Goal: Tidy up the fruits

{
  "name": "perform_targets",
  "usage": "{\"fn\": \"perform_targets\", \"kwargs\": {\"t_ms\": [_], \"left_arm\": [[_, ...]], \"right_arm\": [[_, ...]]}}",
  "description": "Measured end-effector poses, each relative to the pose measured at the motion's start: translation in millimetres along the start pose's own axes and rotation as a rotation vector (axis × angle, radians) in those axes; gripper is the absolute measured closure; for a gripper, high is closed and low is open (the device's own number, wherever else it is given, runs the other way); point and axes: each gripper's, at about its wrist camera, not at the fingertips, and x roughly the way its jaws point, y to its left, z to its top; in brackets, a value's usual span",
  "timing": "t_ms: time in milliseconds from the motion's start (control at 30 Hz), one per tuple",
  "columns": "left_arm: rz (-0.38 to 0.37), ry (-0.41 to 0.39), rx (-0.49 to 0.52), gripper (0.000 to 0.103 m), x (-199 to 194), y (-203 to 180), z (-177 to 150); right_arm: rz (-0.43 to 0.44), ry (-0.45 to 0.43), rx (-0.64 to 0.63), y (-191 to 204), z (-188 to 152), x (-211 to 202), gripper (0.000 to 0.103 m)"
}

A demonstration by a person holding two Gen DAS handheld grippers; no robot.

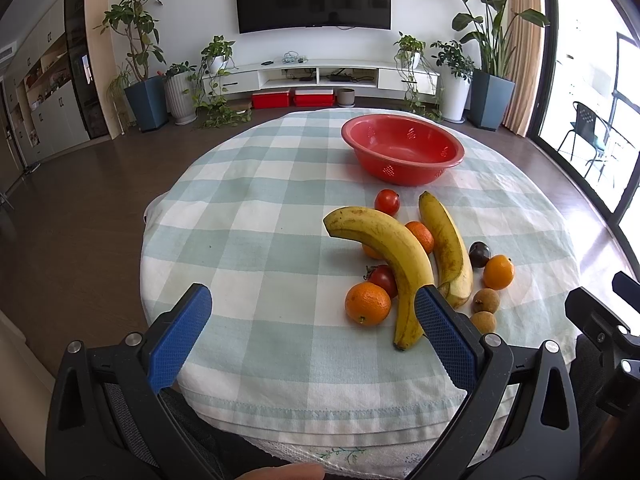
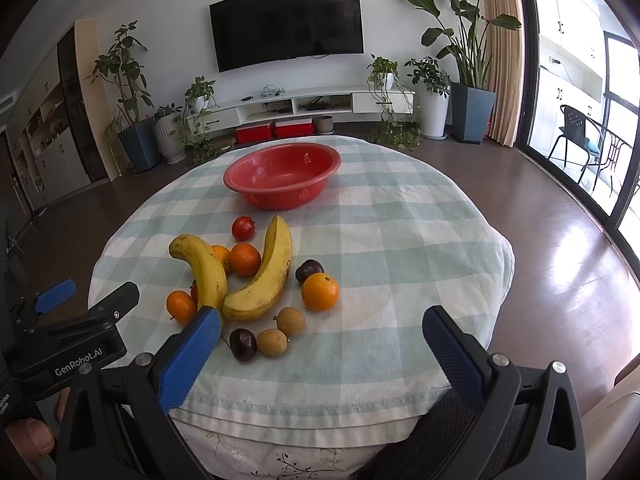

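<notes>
At the near edge of the checked tablecloth [image 2: 360, 360], the left gripper [image 1: 312, 320] and right gripper [image 2: 320, 340] both hover spread wide, holding nothing. Just beyond lie bananas [image 2: 260, 276], oranges [image 2: 320, 291], longans [image 2: 272, 342], plums and tomatoes; farther back sits the empty red bowl [image 2: 282, 176].

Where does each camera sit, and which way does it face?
Left wrist: on the left gripper, at the table's near edge, facing the fruit and the TV wall; its open jaws show.
Right wrist: on the right gripper, facing the same way; open jaws, a thumb.
Shared: red colander, both bananas, TV.
</notes>
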Motion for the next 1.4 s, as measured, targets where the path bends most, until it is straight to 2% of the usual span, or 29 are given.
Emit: {"fn": "perform_targets", "kwargs": {"t_ms": [867, 1033, 1100, 1167, 1300, 1400], "left_arm": [[0.001, 0.005, 0.002, 0.000, 1, 4, -3], [-0.004, 0.009, 0.000, 0.000, 9, 6, -18], [-0.030, 0.007, -0.018, 0.000, 11, 9, -21], [-0.091, 0.016, -0.048, 0.000, 13, 17, -25], [-0.294, -0.018, -0.038, 0.000, 15, 28, -35], [-0.251, 0.054, 0.003, 0.000, 21, 27, -45]], "right_arm": [[0.000, 0.009, 0.001, 1, 3, 0, 0.000], [0.000, 0.010, 0.001, 1, 3, 1, 0.000], [0.001, 0.011, 0.002, 1, 3, 1, 0.000], [0.003, 0.012, 0.003, 1, 2, 1, 0.000], [0.011, 0.013, 0.007, 0, 0, 1, 0.000], [0.024, 0.006, 0.011, -1, -7, 0, 0.000]]}}
